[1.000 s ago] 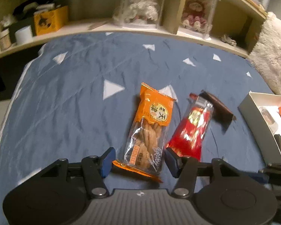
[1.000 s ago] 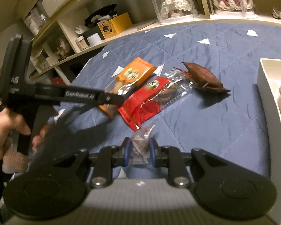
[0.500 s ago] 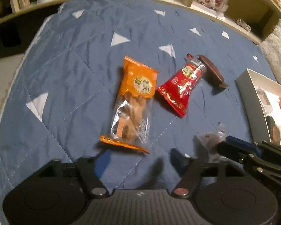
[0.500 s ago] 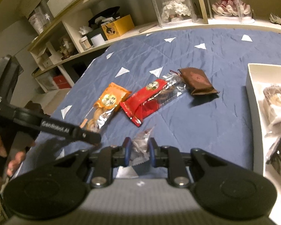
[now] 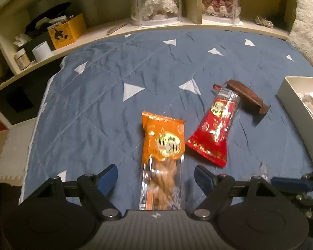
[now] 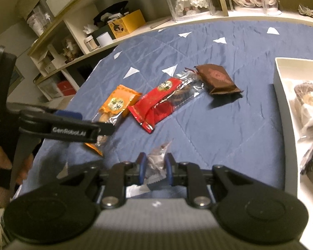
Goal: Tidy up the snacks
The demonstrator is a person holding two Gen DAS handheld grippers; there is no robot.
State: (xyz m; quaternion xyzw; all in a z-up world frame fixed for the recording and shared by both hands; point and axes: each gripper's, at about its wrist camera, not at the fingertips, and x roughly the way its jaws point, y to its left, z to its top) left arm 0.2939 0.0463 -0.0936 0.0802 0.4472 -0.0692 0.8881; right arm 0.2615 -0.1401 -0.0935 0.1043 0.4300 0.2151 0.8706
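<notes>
Slippage is the nearest risk: the right claw [image 6: 155, 167] pinches only a crinkly edge of a small clear candy [image 6: 157, 160], which could slide free. The left claw [image 5: 156, 176] gapes wide astride the orange pack [image 5: 162, 158]; closing off-centre might crush its biscuits. Just beyond lie the red pack [image 5: 213, 133], then the brown pouch [image 5: 248, 95], with the white box [image 5: 290, 100] far right.

left tool [image 5: 155, 176]: matte black linkage, blue fingertip pads [image 5: 108, 176], silver pivot screws
right tool [image 6: 155, 166]: black body, blue pads, silver screws
marking: white "GenRobot.AI" lettering
skin: bare fingers, blurred
</notes>
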